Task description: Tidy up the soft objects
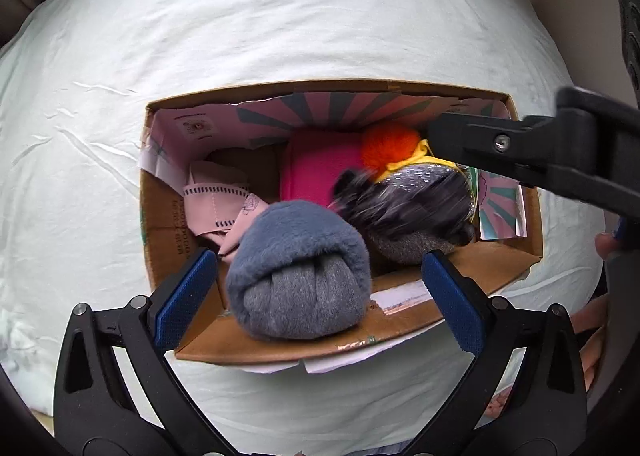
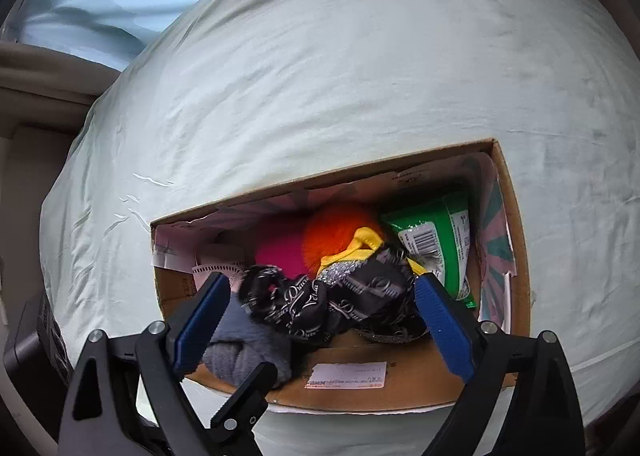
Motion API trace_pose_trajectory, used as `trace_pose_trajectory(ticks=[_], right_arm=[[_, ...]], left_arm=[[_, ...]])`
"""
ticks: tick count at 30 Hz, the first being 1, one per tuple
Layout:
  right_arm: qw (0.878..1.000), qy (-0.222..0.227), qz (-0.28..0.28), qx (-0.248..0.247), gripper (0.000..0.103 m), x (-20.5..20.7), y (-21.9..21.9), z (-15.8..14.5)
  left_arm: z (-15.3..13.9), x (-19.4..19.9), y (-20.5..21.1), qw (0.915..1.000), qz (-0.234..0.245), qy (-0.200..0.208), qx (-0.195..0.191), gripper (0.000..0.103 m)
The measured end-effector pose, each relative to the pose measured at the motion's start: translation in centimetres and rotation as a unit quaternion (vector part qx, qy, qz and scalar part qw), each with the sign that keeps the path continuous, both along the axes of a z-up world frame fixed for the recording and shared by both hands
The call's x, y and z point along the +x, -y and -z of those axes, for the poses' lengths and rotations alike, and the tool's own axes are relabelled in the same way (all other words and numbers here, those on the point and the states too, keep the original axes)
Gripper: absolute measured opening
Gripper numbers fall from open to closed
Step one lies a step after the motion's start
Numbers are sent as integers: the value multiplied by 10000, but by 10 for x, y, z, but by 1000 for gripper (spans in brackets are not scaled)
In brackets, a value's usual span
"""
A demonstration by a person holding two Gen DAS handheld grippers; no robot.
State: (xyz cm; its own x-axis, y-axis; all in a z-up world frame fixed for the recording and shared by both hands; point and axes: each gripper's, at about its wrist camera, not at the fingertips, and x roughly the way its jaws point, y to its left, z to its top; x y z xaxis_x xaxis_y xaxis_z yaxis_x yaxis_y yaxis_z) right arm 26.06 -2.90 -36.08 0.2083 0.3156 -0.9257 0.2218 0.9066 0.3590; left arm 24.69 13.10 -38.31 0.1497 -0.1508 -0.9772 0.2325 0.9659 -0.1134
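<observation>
A cardboard box (image 1: pixel 404 322) lies on a pale bed sheet. A rolled grey fuzzy sock bundle (image 1: pixel 298 270) sits at the box's near edge, between the wide-open jaws of my left gripper (image 1: pixel 318 294), which do not touch it. Further in lie a black printed cloth (image 1: pixel 404 207), an orange pompom (image 1: pixel 386 143) and a pink cloth (image 1: pixel 320 165). My right gripper (image 2: pixel 320 330) is open over the box (image 2: pixel 400 388), with the black printed cloth (image 2: pixel 352 296) loose between its jaws. The sock bundle (image 2: pixel 244 352) shows at its lower left.
A green packet (image 2: pixel 440 244) stands at the box's right end. Pink paper strips (image 1: pixel 218 201) lie at its left end. The sheet (image 1: pixel 280 23) spreads all around the box. A person's hand (image 1: pixel 592 336) shows at the right edge.
</observation>
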Motion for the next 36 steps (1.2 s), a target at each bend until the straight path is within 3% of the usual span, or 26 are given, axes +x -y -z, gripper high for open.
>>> trace_pose_trajectory(ticks=[12, 17, 23, 27, 36], right_arm=[[9994, 315, 0, -110, 92, -34, 8, -39], [9988, 439, -68, -202, 92, -45, 13, -67], [9913, 1098, -289, -668, 92, -67, 24, -128], [9791, 1694, -442, -1033, 92, -90, 35, -179], [9435, 2911, -423, -1527, 92, -151, 70, -282]], left_arm=[[-50, -24, -14, 9990, -69, 433, -85, 102], [-91, -32, -15, 9972, -174, 714, -127, 102], [-154, -50, -8, 9927, -321, 1149, -197, 102], [-205, -69, -1, 9846, -531, 1630, -336, 102], [-312, -126, 28, 9547, -790, 2851, -330, 102]])
